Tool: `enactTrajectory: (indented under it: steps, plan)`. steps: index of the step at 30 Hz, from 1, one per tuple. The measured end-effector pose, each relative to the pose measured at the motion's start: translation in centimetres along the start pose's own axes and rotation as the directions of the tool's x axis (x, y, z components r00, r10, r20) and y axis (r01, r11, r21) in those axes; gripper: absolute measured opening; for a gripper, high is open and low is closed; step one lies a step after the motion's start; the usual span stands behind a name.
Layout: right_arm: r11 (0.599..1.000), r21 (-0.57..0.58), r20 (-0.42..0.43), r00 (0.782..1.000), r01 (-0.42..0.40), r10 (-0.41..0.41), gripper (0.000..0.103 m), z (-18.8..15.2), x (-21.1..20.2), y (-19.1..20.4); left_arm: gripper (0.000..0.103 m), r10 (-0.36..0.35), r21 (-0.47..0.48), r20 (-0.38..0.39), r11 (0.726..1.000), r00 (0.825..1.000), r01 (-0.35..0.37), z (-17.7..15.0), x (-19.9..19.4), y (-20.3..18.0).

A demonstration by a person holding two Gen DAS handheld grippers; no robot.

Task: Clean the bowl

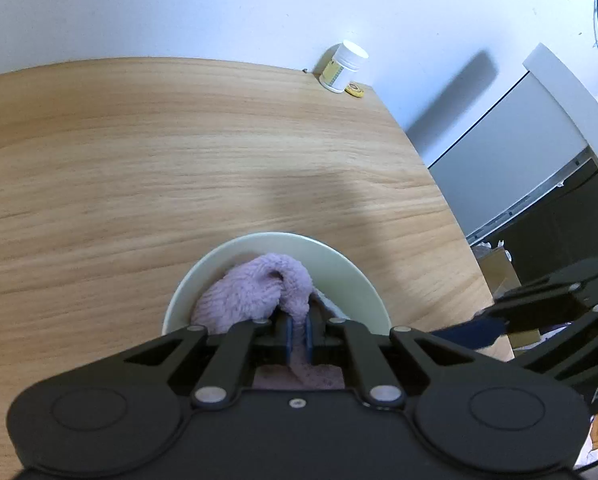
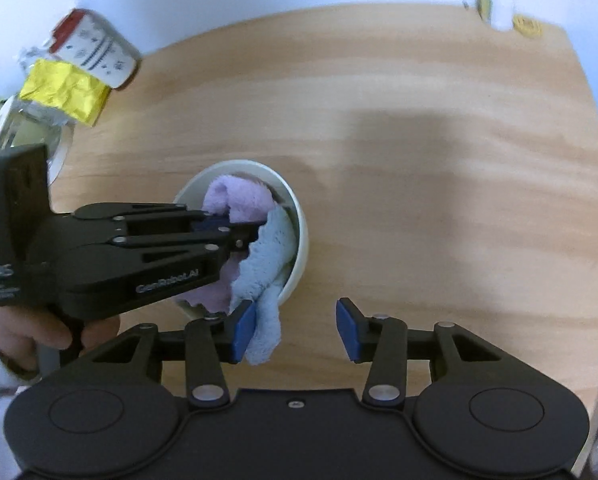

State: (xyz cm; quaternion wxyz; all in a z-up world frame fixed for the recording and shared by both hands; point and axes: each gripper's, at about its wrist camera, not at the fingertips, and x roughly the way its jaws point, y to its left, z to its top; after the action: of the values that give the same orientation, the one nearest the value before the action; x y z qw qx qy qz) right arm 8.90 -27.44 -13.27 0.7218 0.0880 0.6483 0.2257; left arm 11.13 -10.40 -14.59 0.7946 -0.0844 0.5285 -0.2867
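The bowl [image 2: 299,236] stands on the wooden table [image 2: 439,160], near its middle, w/ a purple cloth [image 1: 255,292] stuffed inside, and a light blue cloth [image 2: 269,264] hanging over the rim. I judge wiping is in progress, not finished; whether the bowl inside is clean cannot be seen. The cloths must also come out.

The left gripper [image 1: 297,334] is closed tight on a fold of the purple cloth, inside the bowl. The right gripper [image 2: 297,330] is about half open; one pad [image 2: 245,330] is at the blue cloth's hanging edge, nothing is held.
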Motion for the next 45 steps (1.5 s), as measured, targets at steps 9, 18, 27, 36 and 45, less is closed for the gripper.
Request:
enactTrajectory:
  steps: [9, 18, 27, 36, 45]
  plan:
    - [0.999, 0.01, 0.016, 0.999, 0.045, -0.045, 0.049, 0.3, 2.1, 0.8, 0.005, -0.008, -0.064, 0.029, 0.998, 1.0, 0.01, -0.1, -0.6, 0.7]
    - [0.994, -0.036, 0.022, 0.994, 0.107, -0.107, 0.037, 0.1, 3.4, 1.8, 0.005, 0.018, -0.059, 0.066, 0.998, 0.998, -0.014, 0.0, -1.2, 0.6]
    - [0.998, -0.01, 0.016, 0.998, 0.054, -0.054, 0.034, 0.1, 2.7, 1.2, 0.005, 0.049, 0.008, 0.135, 0.999, 0.99, -0.051, 0.1, -1.9, -0.3]
    - [0.999, -0.024, 0.023, 0.999, 0.022, -0.022, 0.037, -0.6, 1.2, 0.6, 0.005, 0.069, 0.075, 0.178, 0.994, 0.982, -0.083, 0.6, -2.3, -1.6]
    - [0.999, -0.028, 0.023, 0.999, 0.038, -0.037, 0.047, -0.5, 1.6, 1.2, 0.005, 0.083, 0.098, 0.157, 0.99, 0.984, -0.099, 0.3, -1.4, -1.0]
